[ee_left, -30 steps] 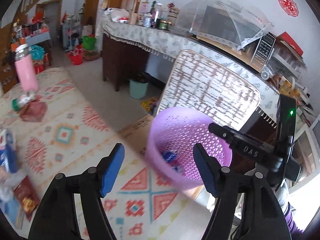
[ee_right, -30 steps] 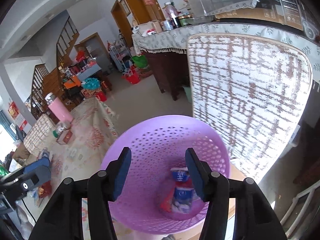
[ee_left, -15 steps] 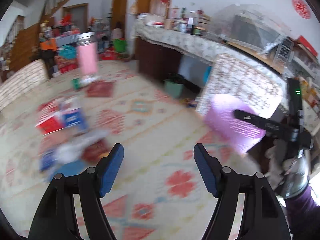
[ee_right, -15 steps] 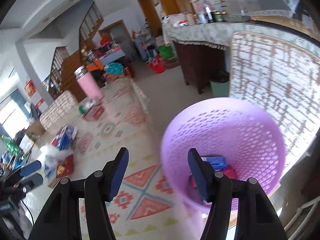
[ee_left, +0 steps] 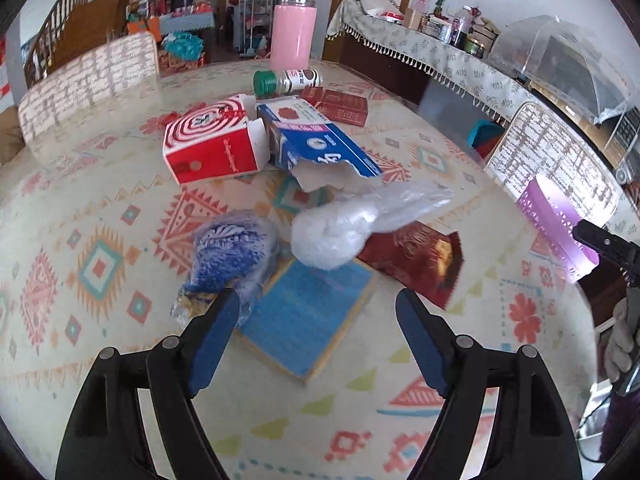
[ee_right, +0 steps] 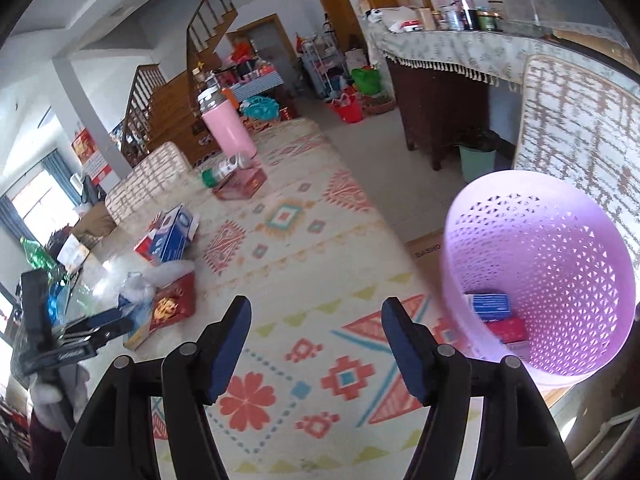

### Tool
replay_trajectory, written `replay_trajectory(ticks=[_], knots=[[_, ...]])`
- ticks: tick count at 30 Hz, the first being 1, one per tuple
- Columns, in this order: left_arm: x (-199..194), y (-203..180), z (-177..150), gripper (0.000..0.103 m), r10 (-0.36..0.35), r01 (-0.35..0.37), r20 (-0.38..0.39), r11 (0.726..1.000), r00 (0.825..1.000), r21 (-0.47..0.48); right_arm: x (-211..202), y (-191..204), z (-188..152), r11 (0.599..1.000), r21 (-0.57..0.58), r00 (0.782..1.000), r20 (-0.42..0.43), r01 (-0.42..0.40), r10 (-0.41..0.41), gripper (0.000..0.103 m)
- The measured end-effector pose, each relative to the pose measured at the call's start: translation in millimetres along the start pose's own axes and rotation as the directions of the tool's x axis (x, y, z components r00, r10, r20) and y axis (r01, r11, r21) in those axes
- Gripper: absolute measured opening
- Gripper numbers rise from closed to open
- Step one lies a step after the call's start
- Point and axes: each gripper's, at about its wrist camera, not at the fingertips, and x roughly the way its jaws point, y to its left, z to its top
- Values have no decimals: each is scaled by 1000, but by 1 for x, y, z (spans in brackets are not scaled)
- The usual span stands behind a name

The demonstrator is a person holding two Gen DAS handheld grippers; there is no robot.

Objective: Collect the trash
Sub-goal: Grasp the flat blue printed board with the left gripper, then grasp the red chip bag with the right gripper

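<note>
Fingers of the left gripper (ee_left: 316,320) are spreading wide just above the blue book (ee_left: 308,316), nearer than the right gripper (ee_right: 316,336), itself gaping empty beside the basket (ee_right: 560,240).

We hold our left gripper (ee_left: 316,320) low, its jaws spread wide with nothing between them; our right gripper (ee_right: 316,332), to its right, likewise gapes, nothing gripped.
</note>
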Motion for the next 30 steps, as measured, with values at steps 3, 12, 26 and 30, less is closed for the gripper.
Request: replay_trajectory(ticks=[3, 12, 26, 30], knots=[[6, 1, 3, 87, -7, 7, 14, 1000, 1000, 24, 4, 9, -3, 1000, -16, 1000, -17, -3, 3, 73], [21, -4, -8, 85, -24, 26, -34, 998, 999, 58, 28, 46, -4, 996, -74, 997, -68, -44, 39, 73], [-1, 12, -33, 54, 51, -53, -50, 997, 997, -58, 109, 121, 1, 976, -132, 965, -220, -172, 140, 74], [-4, 19, -33, 54, 13, -17, -34, 996, 999, -92, 129, 139, 3, 975, -139, 959, -247, -175, 137, 74]])
